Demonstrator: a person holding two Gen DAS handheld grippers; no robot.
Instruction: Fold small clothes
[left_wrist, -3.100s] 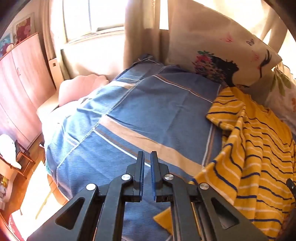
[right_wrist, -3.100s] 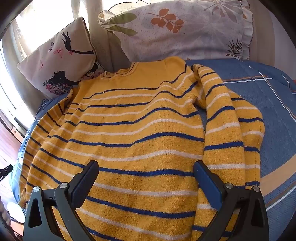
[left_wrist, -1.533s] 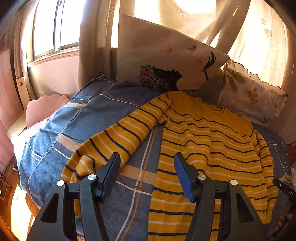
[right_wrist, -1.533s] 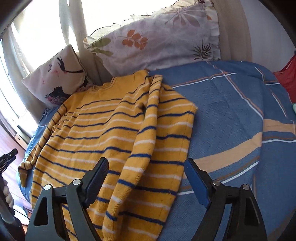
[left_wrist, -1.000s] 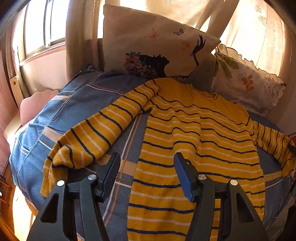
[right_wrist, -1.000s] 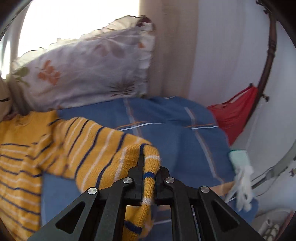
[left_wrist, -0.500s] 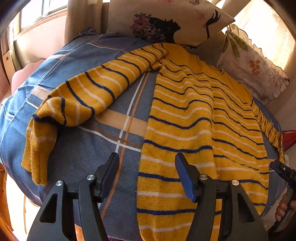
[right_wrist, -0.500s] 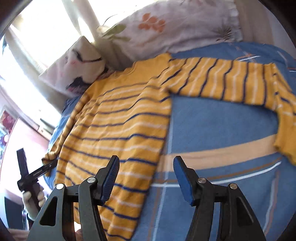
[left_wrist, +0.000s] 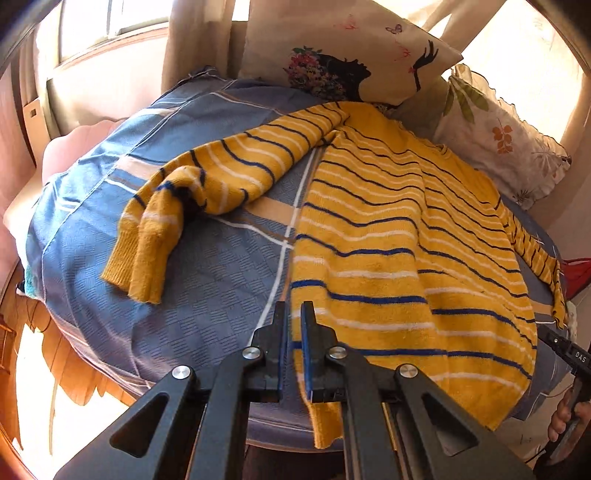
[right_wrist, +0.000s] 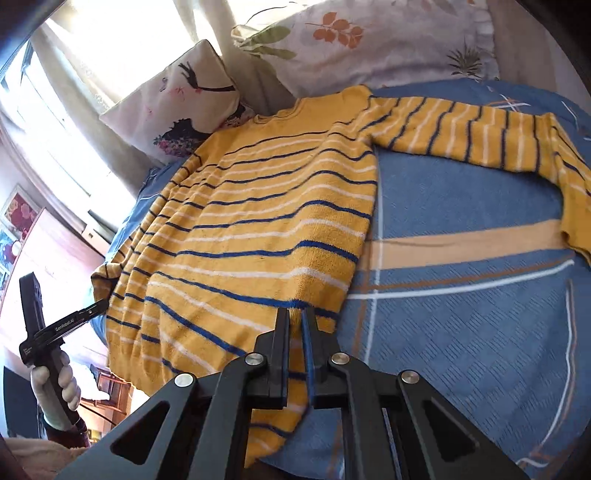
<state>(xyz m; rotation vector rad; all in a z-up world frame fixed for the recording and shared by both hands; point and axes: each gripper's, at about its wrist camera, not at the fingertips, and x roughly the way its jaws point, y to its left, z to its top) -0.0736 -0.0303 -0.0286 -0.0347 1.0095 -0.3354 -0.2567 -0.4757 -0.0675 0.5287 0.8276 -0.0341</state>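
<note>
A yellow sweater (left_wrist: 399, 236) with blue and white stripes lies spread on the bed, sleeves out to both sides; it also shows in the right wrist view (right_wrist: 258, 221). My left gripper (left_wrist: 294, 325) is shut on the sweater's hem at its left bottom corner. My right gripper (right_wrist: 295, 328) is shut on the hem at the right bottom corner. The left sleeve (left_wrist: 207, 188) lies bent with its cuff folded down. The right sleeve (right_wrist: 480, 129) stretches toward the bed's far side.
The bed has a blue checked cover (left_wrist: 207, 288) with tan bands. Two pillows lean at the head, one with a woman's silhouette (left_wrist: 347, 55) and one with leaves (right_wrist: 369, 40). A red bag (left_wrist: 578, 273) hangs beside the bed. The bed's near edge is just under both grippers.
Both grippers were open half a second ago and have closed on the sweater's bottom hem, one at each corner. Both have moved down to the near edge.
</note>
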